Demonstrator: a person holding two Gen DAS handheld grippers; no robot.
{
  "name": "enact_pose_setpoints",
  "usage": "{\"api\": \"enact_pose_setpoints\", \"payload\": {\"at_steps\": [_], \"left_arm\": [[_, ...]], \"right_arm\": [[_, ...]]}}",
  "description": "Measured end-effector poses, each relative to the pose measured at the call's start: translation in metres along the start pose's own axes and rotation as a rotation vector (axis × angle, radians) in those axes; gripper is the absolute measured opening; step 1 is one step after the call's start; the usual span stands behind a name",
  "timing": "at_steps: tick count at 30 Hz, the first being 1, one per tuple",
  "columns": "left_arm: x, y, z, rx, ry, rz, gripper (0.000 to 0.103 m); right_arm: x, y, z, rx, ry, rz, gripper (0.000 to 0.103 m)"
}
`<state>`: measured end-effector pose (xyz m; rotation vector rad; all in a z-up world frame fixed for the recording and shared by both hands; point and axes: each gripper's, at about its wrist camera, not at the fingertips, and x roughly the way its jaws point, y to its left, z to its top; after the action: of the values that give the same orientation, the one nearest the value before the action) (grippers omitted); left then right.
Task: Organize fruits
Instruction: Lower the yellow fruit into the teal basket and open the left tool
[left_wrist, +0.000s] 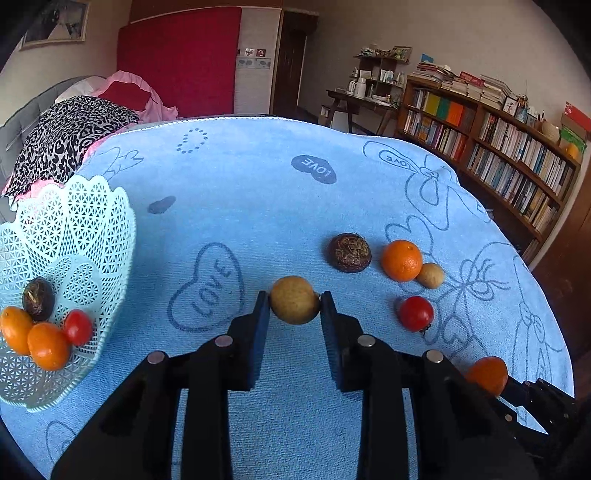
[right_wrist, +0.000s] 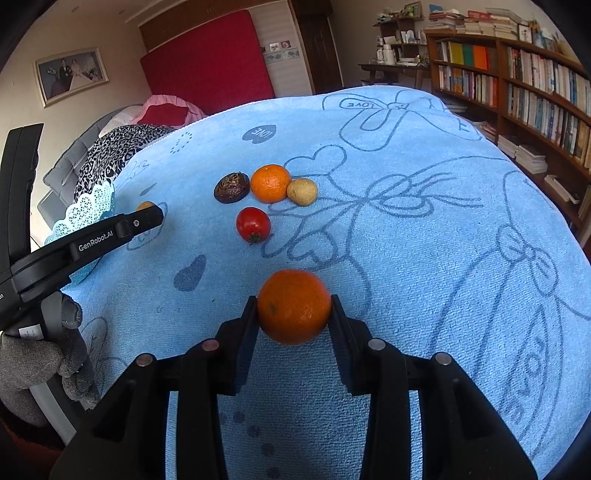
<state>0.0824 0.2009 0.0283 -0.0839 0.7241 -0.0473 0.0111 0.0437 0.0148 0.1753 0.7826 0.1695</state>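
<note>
**Ana:** Fruits are split between two places: some already lie in the pale blue lattice basket (left_wrist: 92, 229), off to the left of the left gripper (left_wrist: 294, 301), and the rest sit loose on the blue towel (left_wrist: 258, 206) ahead of both sets of jaws.

**Ben:** And the two being handled?

**Ana:** The left gripper's jaws are clamped on a yellow-brown round fruit (left_wrist: 294, 300), one pad on each side. The right gripper (right_wrist: 293, 308) is closed the same way on an orange (right_wrist: 294, 306). Each fruit is pinched across its widest part, I'd guess so a round thing cannot roll out.

**Ben:** Lifted or resting?

**Ana:** I cannot tell for either; both are at the very tips, close to the cloth.

**Ben:** What lies beyond the right jaws?

**Ana:** A red tomato (right_wrist: 253, 225) straight ahead, then a row farther on: a dark wrinkled fruit (right_wrist: 231, 187), a second orange (right_wrist: 270, 183) and a small tan fruit (right_wrist: 302, 191), the last two touching.

**Ben:** Why the basket to the left?

**Ana:** It seems the collecting point: a dark fruit, three orange ones and a tomato are in it, so the left gripper has the shorter carry. The right one must cross toward it without bumping the left arm, which shows at the left edge of its view.
</note>
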Motion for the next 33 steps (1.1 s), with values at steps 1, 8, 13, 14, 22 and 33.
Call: {"api": "enact_pose_setpoints", "payload": {"at_steps": [1, 8, 13, 14, 22, 33], "left_arm": [[-0.004, 0.003, 0.000, -0.004, -0.012, 0.010, 0.029], [-0.031, 0.023, 0.000, -0.039, -0.080, 0.088, 0.029], [-0.049, 0.044, 0.002, -0.082, -0.123, 0.133, 0.029], [-0.053, 0.047, 0.002, -0.089, -0.134, 0.146, 0.029], [-0.066, 0.079, 0.006, -0.148, -0.164, 0.225, 0.029], [-0.081, 0.104, 0.006, -0.223, -0.246, 0.347, 0.075]], "right_arm": [[0.000, 0.000, 0.000, 0.000, 0.000, 0.000, 0.038], [-0.001, 0.000, 0.000, 0.001, -0.006, -0.002, 0.038], [-0.002, 0.000, 0.000, -0.003, -0.008, -0.006, 0.038], [-0.003, 0.000, 0.000, -0.003, -0.008, -0.007, 0.038], [-0.003, 0.002, 0.000, -0.008, -0.008, -0.018, 0.038], [-0.002, 0.003, 0.000, -0.013, -0.008, -0.034, 0.038]]}}
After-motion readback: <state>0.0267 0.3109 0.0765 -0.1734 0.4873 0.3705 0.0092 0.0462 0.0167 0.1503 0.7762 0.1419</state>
